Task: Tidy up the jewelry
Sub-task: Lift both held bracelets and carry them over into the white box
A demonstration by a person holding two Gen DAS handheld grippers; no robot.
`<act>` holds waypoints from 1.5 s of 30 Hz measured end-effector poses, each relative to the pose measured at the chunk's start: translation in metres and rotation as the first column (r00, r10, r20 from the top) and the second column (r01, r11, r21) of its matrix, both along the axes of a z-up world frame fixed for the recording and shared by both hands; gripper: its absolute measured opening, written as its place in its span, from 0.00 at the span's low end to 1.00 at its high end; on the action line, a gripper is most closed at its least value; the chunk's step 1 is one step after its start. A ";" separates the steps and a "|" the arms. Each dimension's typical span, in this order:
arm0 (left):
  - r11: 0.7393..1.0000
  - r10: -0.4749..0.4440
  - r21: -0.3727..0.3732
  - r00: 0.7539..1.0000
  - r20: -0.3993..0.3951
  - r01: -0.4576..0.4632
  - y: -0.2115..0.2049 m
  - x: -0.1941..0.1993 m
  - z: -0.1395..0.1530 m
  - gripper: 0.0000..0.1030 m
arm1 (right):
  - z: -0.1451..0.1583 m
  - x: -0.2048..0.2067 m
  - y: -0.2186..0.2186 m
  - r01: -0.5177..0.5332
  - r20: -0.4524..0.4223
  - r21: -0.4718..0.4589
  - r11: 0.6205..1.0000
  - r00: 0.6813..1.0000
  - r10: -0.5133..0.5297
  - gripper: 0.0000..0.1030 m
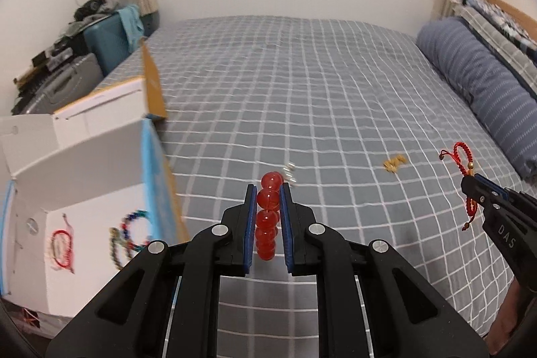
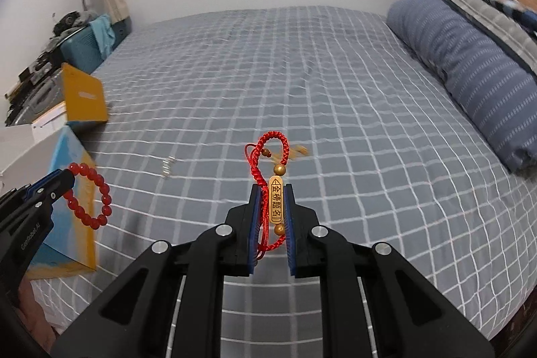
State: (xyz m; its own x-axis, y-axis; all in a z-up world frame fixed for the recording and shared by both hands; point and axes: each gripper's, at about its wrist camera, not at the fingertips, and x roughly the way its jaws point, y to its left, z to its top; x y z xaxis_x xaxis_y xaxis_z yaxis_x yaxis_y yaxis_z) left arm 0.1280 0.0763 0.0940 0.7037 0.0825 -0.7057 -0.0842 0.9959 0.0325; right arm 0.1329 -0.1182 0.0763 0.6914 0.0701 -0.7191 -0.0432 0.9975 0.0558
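Note:
My left gripper [image 1: 267, 190] is shut on a red bead bracelet [image 1: 267, 220] and holds it above the bed; it also shows in the right wrist view [image 2: 89, 198]. My right gripper [image 2: 272, 190] is shut on a red cord bracelet with a gold charm [image 2: 276, 200], also held above the bed; it shows at the right in the left wrist view [image 1: 465, 176]. An open white box [image 1: 90, 217] at the left holds a red cord bracelet [image 1: 62, 247] and multicoloured bead bracelets [image 1: 129, 237]. A small gold piece [image 1: 394, 162] and a small silver piece [image 1: 290, 171] lie on the bedspread.
The grey checked bedspread [image 1: 319, 89] fills the view. A rolled blue striped quilt [image 1: 486, 89] lies along the right side. The box's yellow flap [image 1: 152, 83] stands up at the left. A teal suitcase [image 1: 107, 42] and clutter stand beyond the bed's left edge.

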 end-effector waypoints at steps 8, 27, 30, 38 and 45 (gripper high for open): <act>0.995 0.092 -0.052 0.996 0.023 -0.090 0.083 -0.020 0.025 0.13 | 0.021 0.006 0.080 -0.099 0.030 -0.027 0.995 0.995 0.100 0.12; 0.941 0.336 -0.041 0.942 0.021 -0.335 0.252 -0.096 0.038 0.13 | 0.038 -0.019 0.283 -0.346 0.041 -0.043 0.937 0.937 0.348 0.12; 0.930 0.368 -0.026 0.930 0.011 -0.368 0.275 -0.105 0.028 0.13 | 0.028 -0.023 0.313 -0.381 0.020 -0.042 0.924 0.924 0.382 0.12; 0.906 0.419 -0.043 0.905 -0.074 -0.422 0.320 -0.112 -0.016 0.13 | -0.014 -0.028 0.373 -0.445 -0.065 -0.053 0.894 0.895 0.442 0.12; 0.909 0.407 -0.042 0.906 -0.116 -0.414 0.326 -0.113 -0.035 0.13 | -0.038 -0.024 0.387 -0.451 -0.127 -0.067 0.890 0.888 0.441 0.12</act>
State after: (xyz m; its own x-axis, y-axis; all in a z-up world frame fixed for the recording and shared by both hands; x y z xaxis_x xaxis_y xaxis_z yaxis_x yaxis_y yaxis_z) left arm 0.0151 0.4025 0.0586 0.5411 0.3009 -0.7853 -0.4858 0.8741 0.0002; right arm 0.1086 0.2690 0.0387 0.5226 0.2834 -0.8041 -0.4839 0.8751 -0.0061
